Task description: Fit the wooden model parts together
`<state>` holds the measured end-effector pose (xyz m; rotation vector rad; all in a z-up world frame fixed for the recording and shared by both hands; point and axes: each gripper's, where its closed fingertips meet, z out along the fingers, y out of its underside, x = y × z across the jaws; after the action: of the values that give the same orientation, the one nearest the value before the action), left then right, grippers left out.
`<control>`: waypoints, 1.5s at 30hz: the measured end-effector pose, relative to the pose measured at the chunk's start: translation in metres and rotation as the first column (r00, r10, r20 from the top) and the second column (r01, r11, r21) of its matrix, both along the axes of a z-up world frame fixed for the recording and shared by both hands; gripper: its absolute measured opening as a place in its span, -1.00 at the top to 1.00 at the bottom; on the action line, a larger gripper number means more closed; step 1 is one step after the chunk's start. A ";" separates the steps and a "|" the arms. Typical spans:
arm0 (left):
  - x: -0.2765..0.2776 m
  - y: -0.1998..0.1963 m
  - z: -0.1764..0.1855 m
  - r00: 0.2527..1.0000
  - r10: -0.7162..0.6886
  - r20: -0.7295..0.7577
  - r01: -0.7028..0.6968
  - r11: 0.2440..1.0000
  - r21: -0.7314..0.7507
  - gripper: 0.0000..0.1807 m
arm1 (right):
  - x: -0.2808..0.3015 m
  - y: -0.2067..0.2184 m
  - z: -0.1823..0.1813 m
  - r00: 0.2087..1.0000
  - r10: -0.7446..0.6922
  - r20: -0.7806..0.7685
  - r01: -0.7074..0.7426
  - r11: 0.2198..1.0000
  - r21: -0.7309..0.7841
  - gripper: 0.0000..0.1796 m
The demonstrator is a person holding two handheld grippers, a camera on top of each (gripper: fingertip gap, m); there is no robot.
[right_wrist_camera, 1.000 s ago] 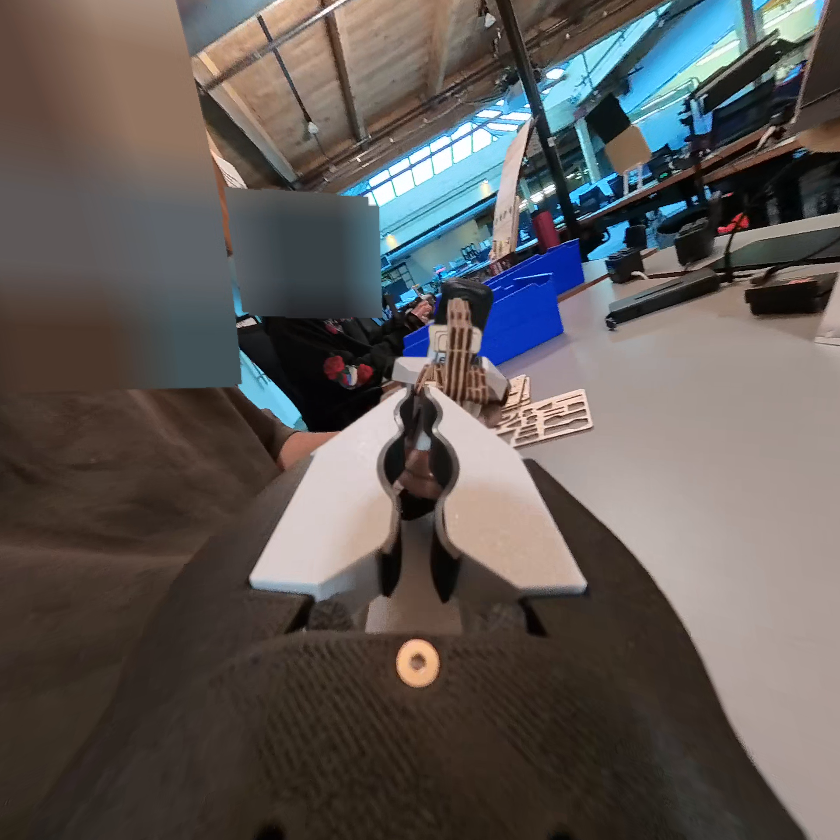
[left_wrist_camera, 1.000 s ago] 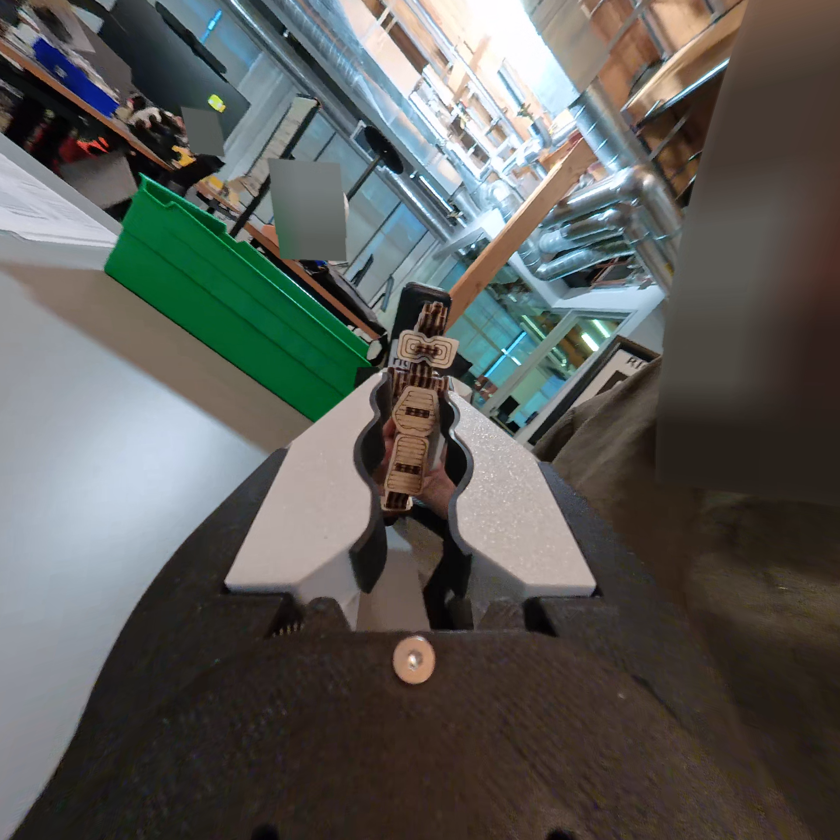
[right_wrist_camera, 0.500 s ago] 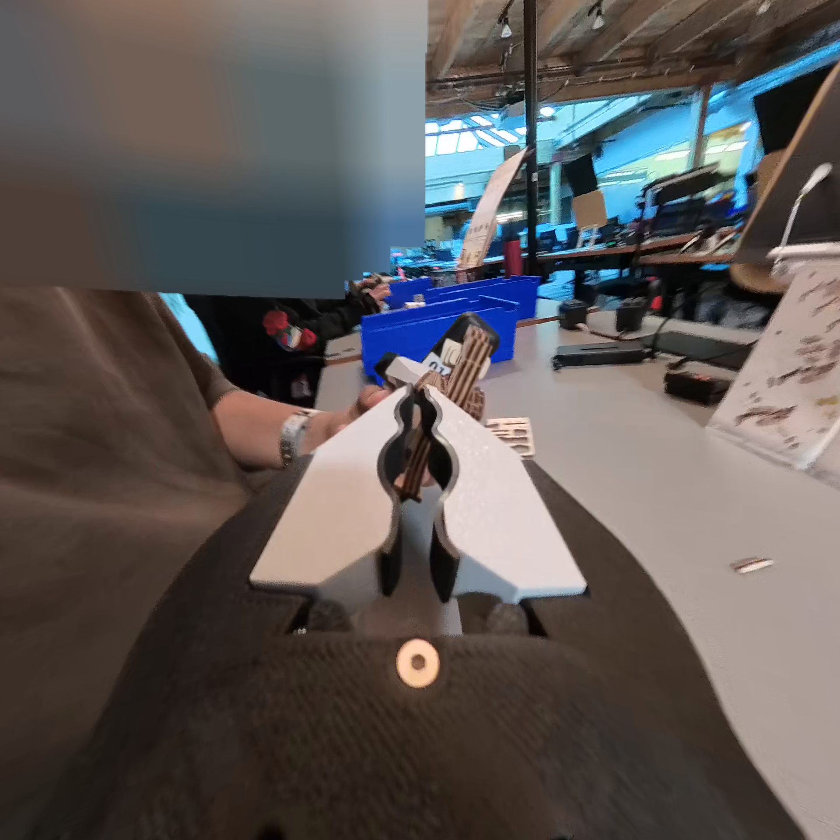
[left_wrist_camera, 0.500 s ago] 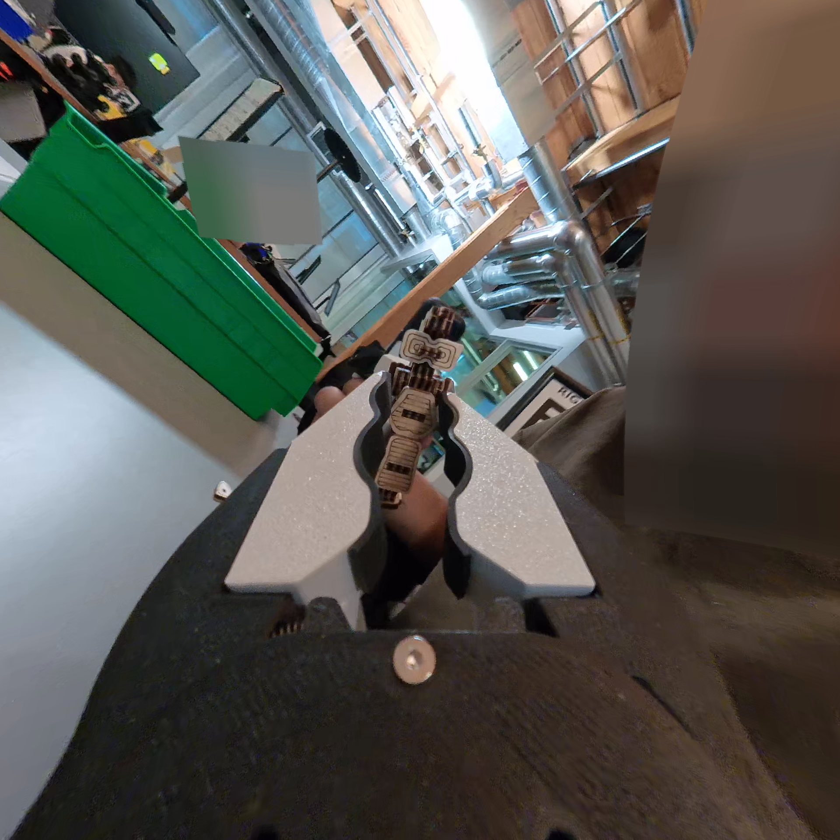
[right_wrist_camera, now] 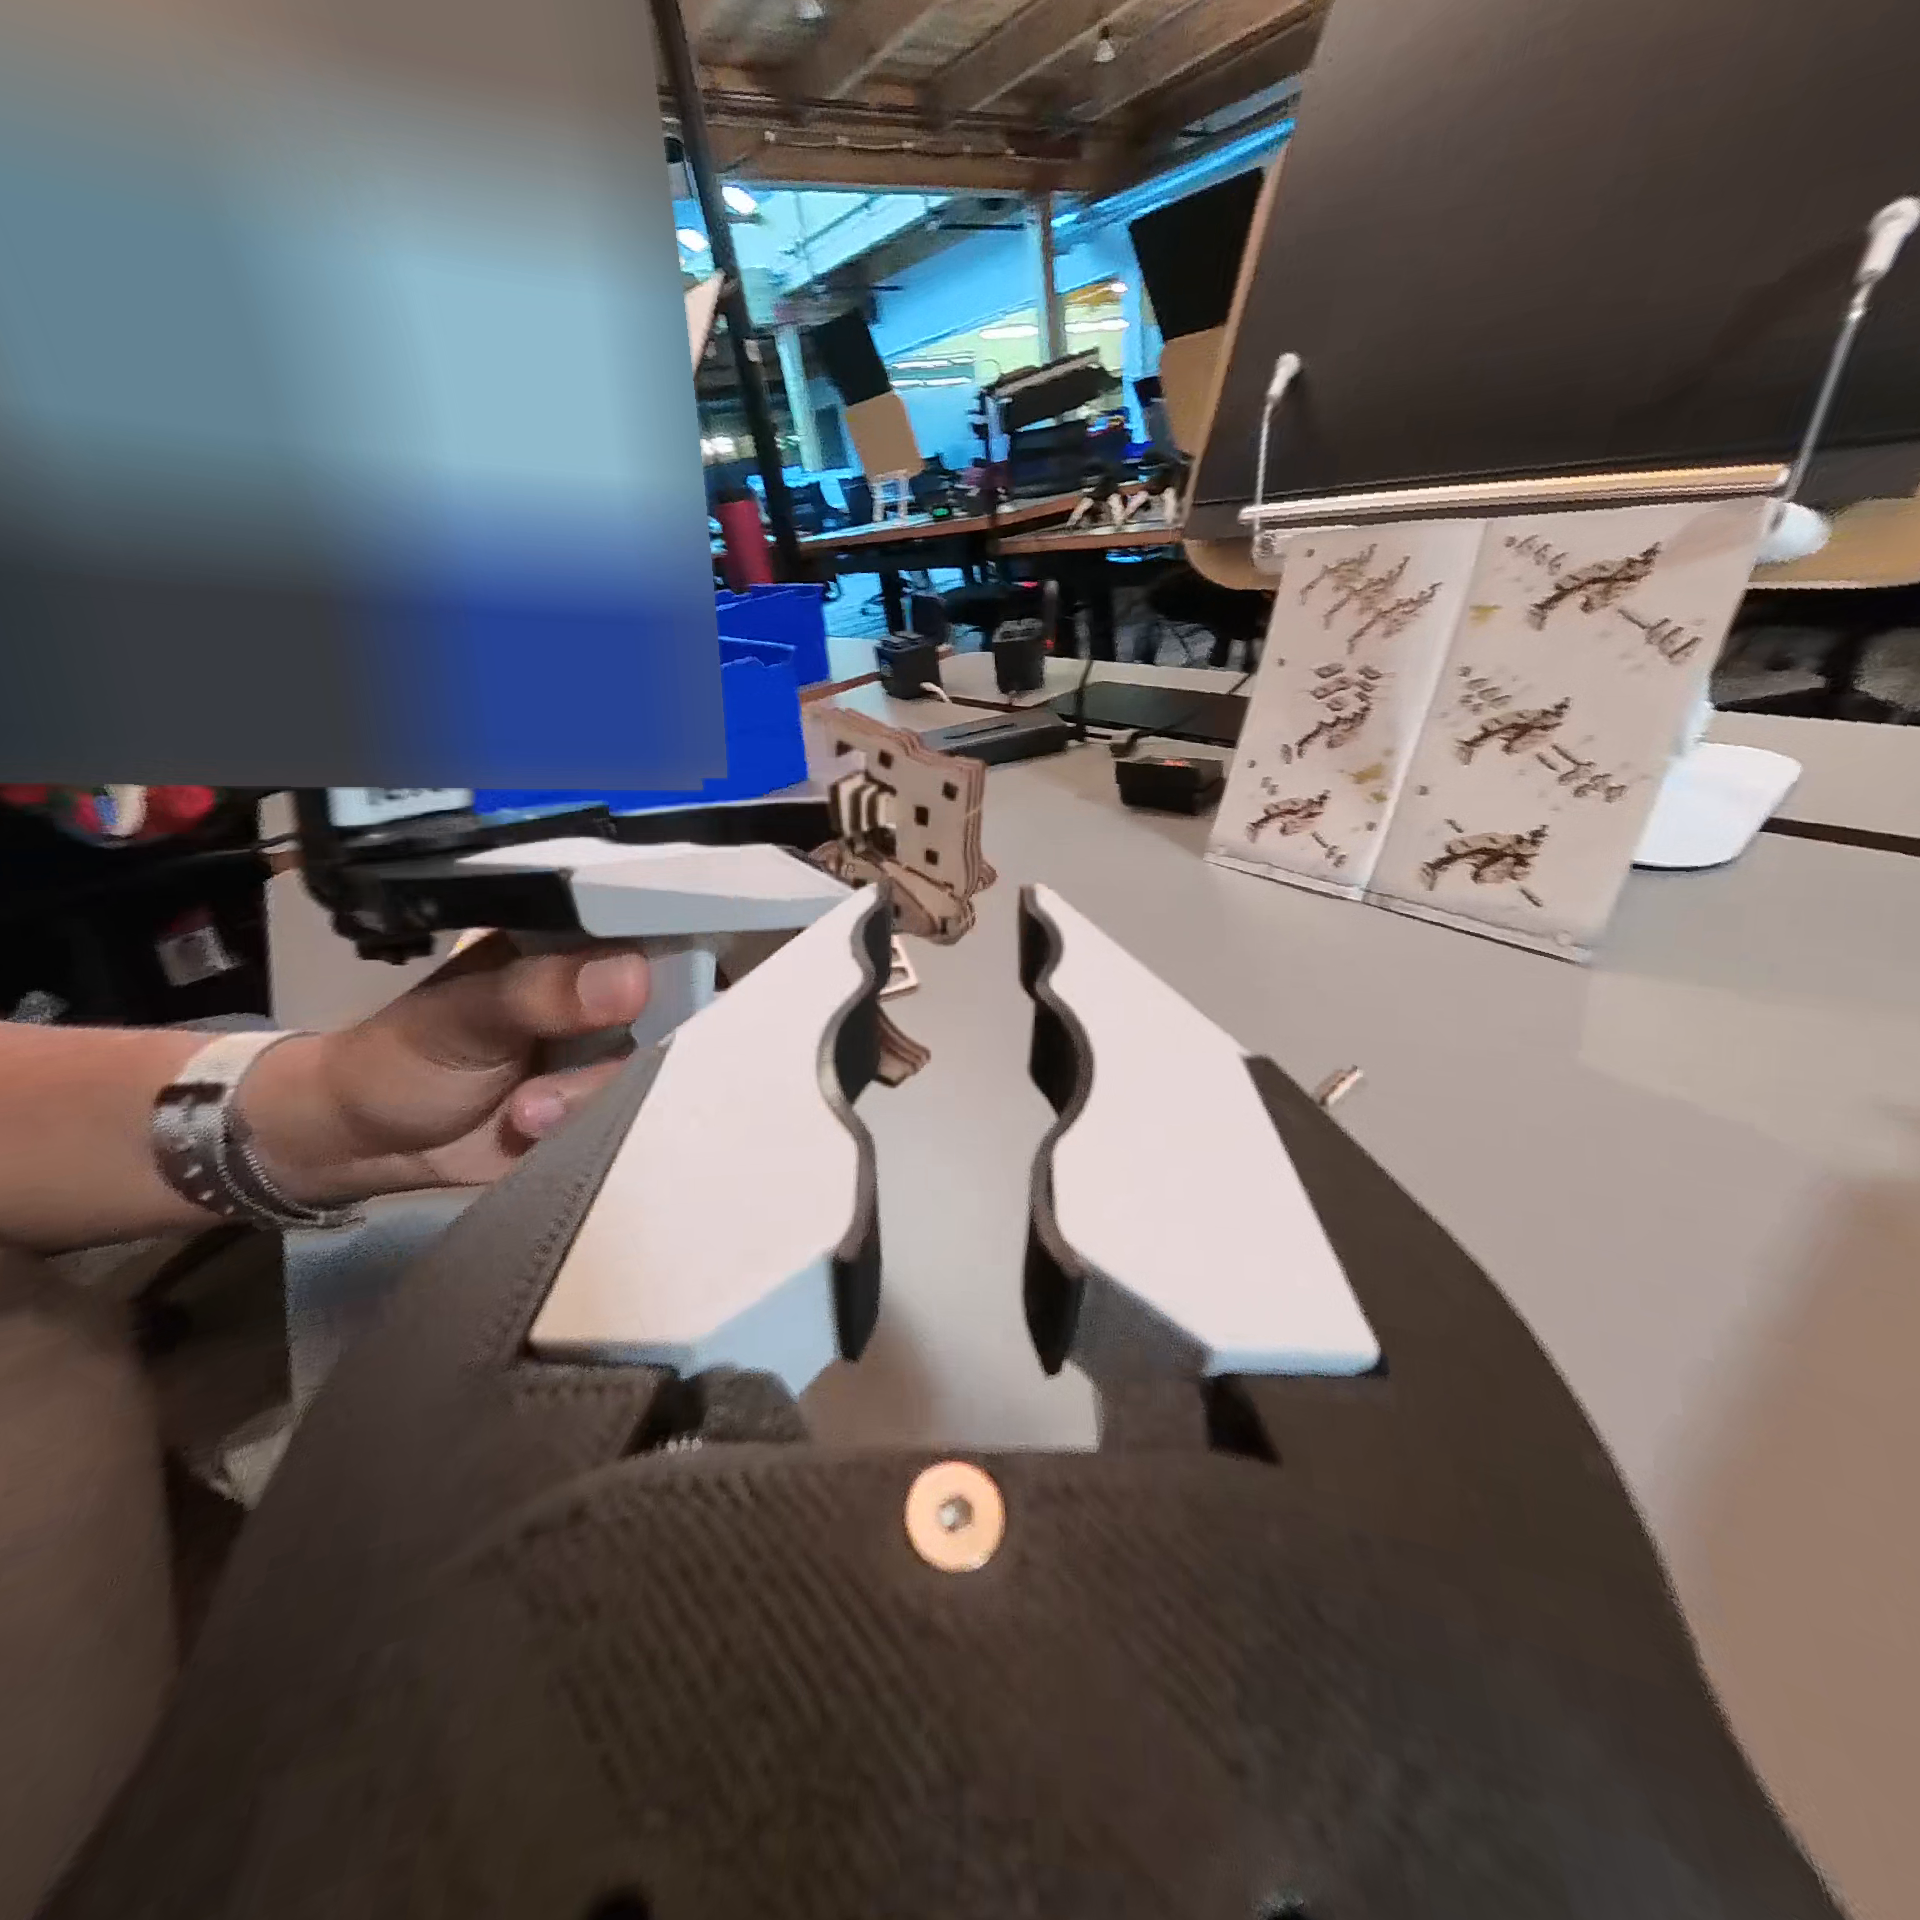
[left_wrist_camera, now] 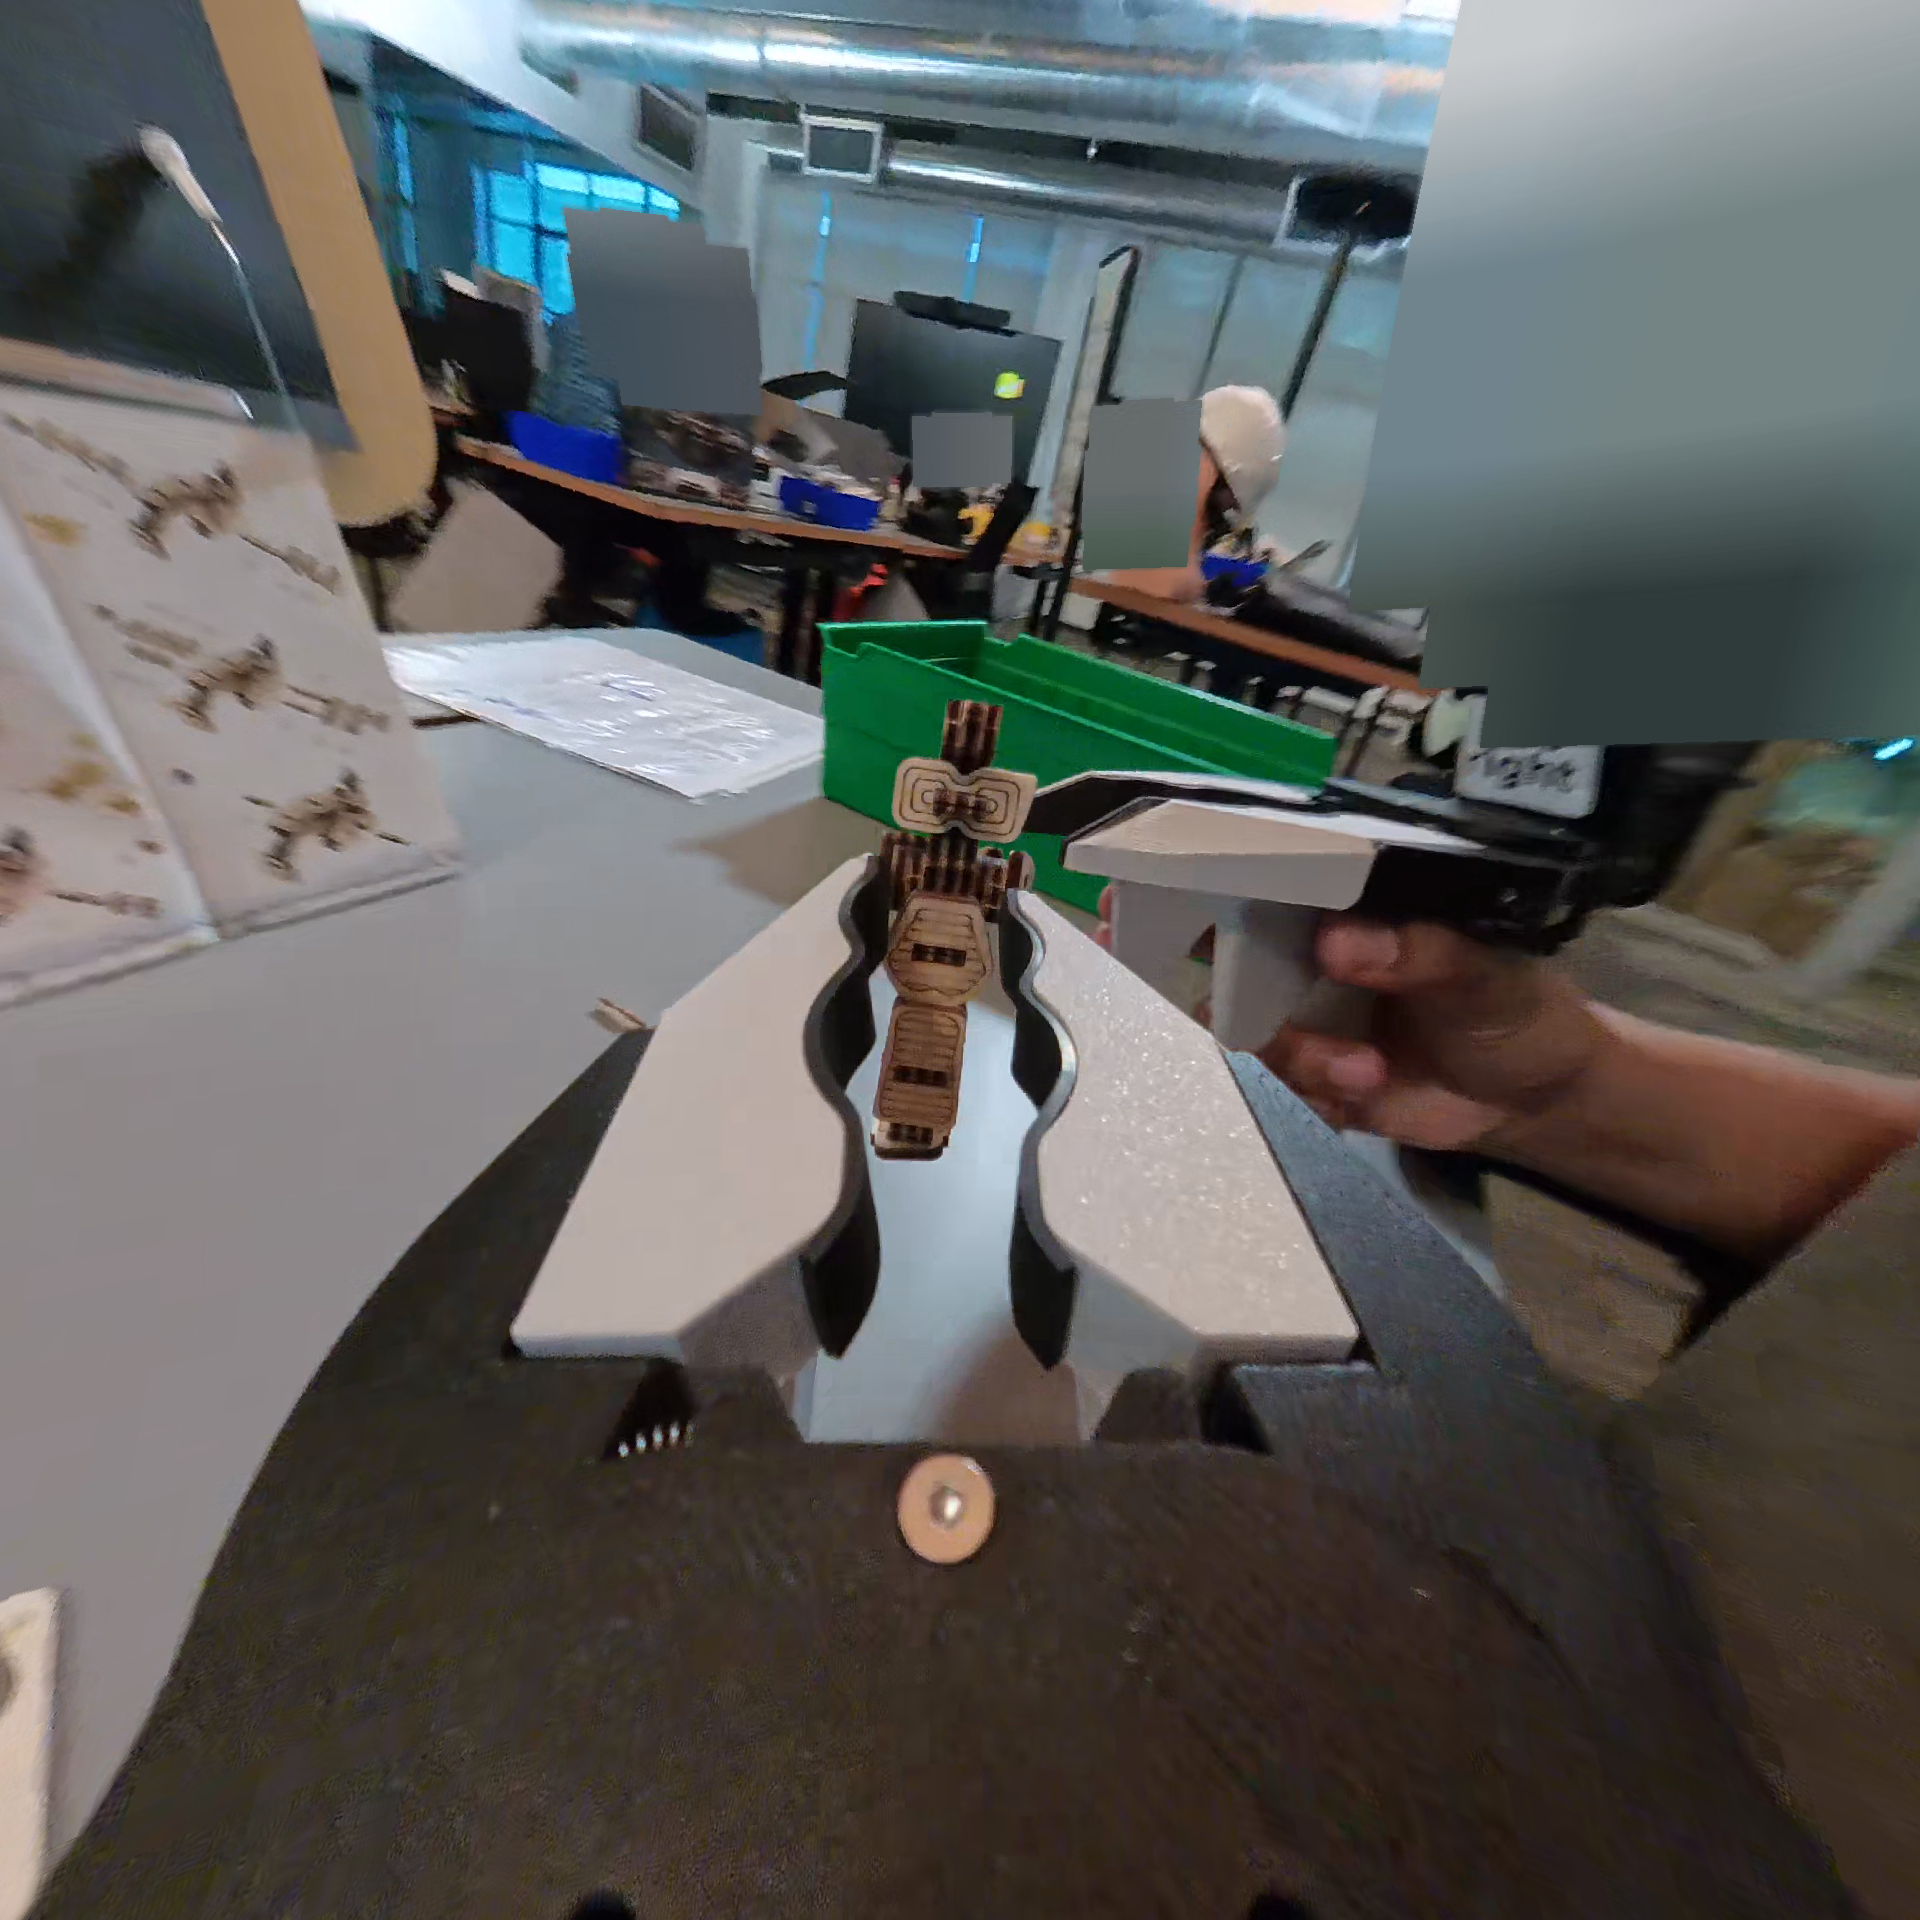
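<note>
Left tool (left_wrist_camera: pixel 940 878): jaws part-way closed, tips pinching the wide mid-body of the wooden model (left_wrist_camera: pixel 935 956), which stands upright above the counter (right_wrist_camera: pixel 1455 1039), its lower end hanging free between the jaws. Right tool (right_wrist_camera: pixel 954 894): jaws apart and empty, the model just beyond and to the left of its tips. In the left wrist view its tip lies just beside the bow-shaped plate (left_wrist_camera: pixel 964 795) at the model's top; whether they touch cannot be told.

Step in hand, as judged: seating or checking that plate. The left tool should hold steady while the right presses straight along the slot, lightly, since thin plywood tabs probably snap under twist.

Pose: the left hand (right_wrist_camera: pixel 457 1060) and the right hand (left_wrist_camera: pixel 1434 1039) hold their tools roughly level, meeting nearly at right angles. An instruction sheet (right_wrist_camera: pixel 1475 717) stands behind, a green bin (left_wrist_camera: pixel 1091 717) beyond.
</note>
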<state>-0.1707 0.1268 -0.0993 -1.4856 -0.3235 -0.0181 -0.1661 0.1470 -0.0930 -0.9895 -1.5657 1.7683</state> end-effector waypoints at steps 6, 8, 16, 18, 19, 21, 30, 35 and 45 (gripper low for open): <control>0.003 -0.001 0.006 0.977 0.110 -0.180 -0.115 0.993 -0.017 0.80 | 0.001 -0.013 -0.002 0.995 -0.098 -0.008 0.098 0.992 0.083 0.74; 0.006 -0.001 0.007 0.968 0.120 -0.222 -0.126 0.992 -0.015 0.81 | 0.002 -0.013 0.000 0.994 -0.107 0.008 0.106 0.994 0.027 0.80; 0.010 0.004 -0.003 0.996 -0.045 -0.081 0.041 0.998 -0.053 0.80 | 0.007 -0.015 -0.004 0.999 0.025 -0.034 -0.020 0.992 0.127 0.91; 0.012 0.005 -0.009 0.993 -0.115 -0.012 0.114 0.990 -0.080 0.80 | 0.010 -0.015 -0.011 0.996 0.058 -0.065 -0.041 0.970 0.241 0.93; 0.014 0.006 -0.014 0.988 -0.155 0.022 0.157 0.982 -0.101 0.79 | 0.012 -0.016 -0.015 0.994 0.082 -0.072 -0.057 0.953 0.299 0.94; 0.018 0.006 -0.025 0.973 -0.221 0.062 0.228 0.960 -0.163 0.79 | 0.017 -0.016 -0.027 0.990 0.131 -0.058 -0.098 0.915 0.392 0.95; 0.031 0.008 -0.076 0.953 -0.284 0.108 0.301 0.827 -0.474 0.79 | 0.032 -0.016 -0.082 0.945 0.247 0.213 -0.320 0.829 0.458 0.97; 0.033 0.008 -0.078 0.948 -0.285 0.144 0.319 0.817 -0.480 0.79 | 0.034 -0.017 -0.086 0.934 0.265 0.238 -0.350 0.812 0.467 0.98; 0.029 0.004 -0.068 0.903 -0.319 0.287 0.408 0.846 -0.342 0.79 | 0.056 -0.018 -0.058 0.880 0.436 0.190 -0.475 0.823 0.311 0.99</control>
<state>-0.1416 0.1309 -0.1677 -1.9399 -0.2213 -0.4528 -0.1102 0.1294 -0.1508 -0.5714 -2.2432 1.6535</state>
